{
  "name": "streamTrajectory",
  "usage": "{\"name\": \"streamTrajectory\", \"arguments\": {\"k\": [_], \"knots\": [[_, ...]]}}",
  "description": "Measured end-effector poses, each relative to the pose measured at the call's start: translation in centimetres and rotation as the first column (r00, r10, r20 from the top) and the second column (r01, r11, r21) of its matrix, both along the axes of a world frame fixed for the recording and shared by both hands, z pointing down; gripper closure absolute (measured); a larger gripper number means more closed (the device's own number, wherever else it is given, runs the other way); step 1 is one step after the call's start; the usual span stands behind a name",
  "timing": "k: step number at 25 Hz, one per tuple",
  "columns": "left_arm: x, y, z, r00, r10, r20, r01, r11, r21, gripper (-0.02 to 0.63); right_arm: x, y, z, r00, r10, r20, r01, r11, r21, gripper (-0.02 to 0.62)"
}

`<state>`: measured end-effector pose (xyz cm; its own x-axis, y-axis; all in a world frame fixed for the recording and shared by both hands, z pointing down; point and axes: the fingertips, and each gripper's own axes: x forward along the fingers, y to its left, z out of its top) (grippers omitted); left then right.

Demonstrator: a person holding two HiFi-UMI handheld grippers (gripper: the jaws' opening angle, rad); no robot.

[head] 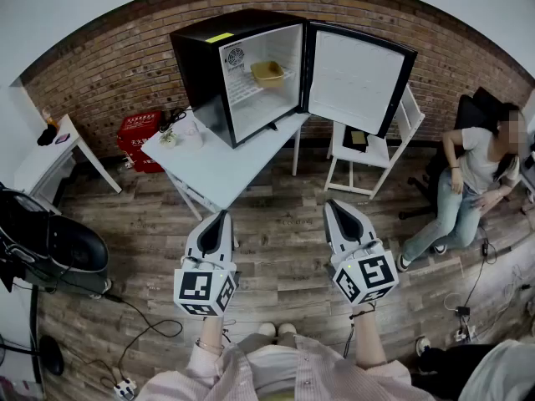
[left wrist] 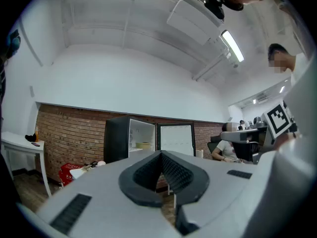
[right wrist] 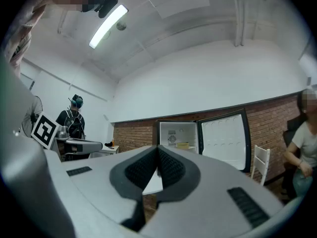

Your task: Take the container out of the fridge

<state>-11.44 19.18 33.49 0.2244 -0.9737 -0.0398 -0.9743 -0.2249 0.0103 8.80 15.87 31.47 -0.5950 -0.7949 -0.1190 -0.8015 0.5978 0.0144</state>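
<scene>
Nearest you, your left claw (head: 219, 217) and your right claw (head: 334, 205) are held side by side over the wooden floor (head: 284, 249), well short of the fridge (head: 201, 65) and both aimed roughly level toward it. Each claw has its jaws pressed together with nothing between them, so neither one is carrying anything.

Between you and the fridge stands the white bench (head: 226, 161), and the fridge sits on its far end. The door (head: 355, 78) is swung wide to the fridge's right side, so the inside is already exposed. The container (head: 267, 73), a shallow yellowish tub, rests on the wire shelf (head: 247, 88) in the upper part of the fridge, toward the back.

By the look of it you are at the approach step, with the reach not yet begun. Next you will need to step closer to the fridge, part the jaws of one claw, run it in above the shelf and close on the tub's rim. Mind the open door and the seated person (head: 476, 161) off beyond it
</scene>
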Motion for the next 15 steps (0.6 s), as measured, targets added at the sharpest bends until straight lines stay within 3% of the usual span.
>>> {"name": "streamTrajectory", "arguments": {"k": [15], "knots": [[2.5, 0.5, 0.4, 1.000, -0.001, 0.012, 0.001, 1.000, -0.011, 0.614, 1.6, 0.1, 1.1, 0.999, -0.039, 0.016, 0.039, 0.999, -0.015, 0.591]]}}
